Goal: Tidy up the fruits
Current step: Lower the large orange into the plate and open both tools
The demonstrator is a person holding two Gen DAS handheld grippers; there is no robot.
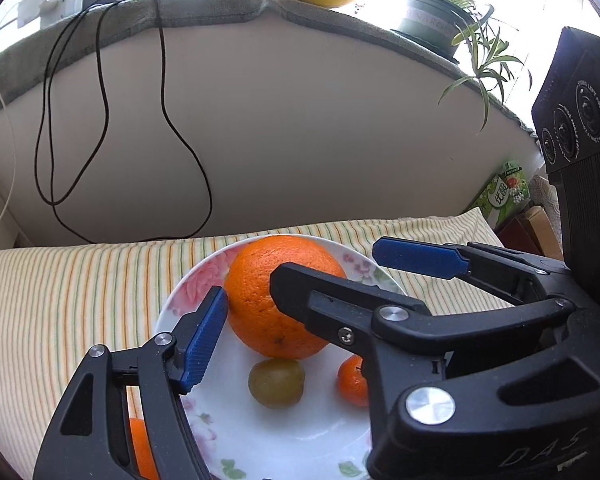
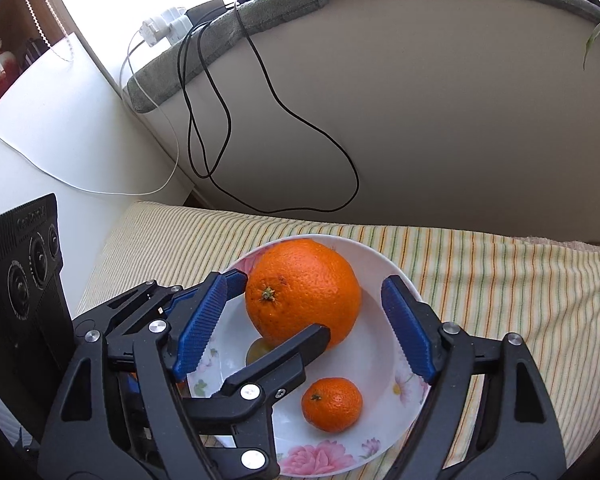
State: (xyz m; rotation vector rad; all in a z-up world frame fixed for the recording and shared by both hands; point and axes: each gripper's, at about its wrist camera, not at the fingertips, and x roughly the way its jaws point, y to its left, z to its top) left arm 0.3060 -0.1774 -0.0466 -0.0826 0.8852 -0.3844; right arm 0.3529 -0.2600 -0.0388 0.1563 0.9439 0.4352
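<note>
1. Left gripper (image 1: 340,316) angled down over the plate (image 1: 300,432), jaws wide, nothing clamped; blue pad (image 1: 204,340) just beside the big orange (image 1: 268,300), contact unclear.
2. Right gripper (image 2: 312,332) angled down over the same plate (image 2: 384,264), jaws wide, gripping nothing; big orange (image 2: 304,292) sits between the blue pads (image 2: 410,332), gap visible on both sides.
3. Both grippers crossed over the plate, one black finger of each overlapping the other's view.
4. Floral plate on the striped cloth (image 2: 500,280), holding the big orange at the far side, small tangerine (image 2: 332,404) at the near side, greenish-yellow small fruit (image 1: 276,382) just beside the orange.
5. Another orange fruit (image 1: 142,452) partly hidden behind the left gripper's arm, beside the plate's rim.
</note>
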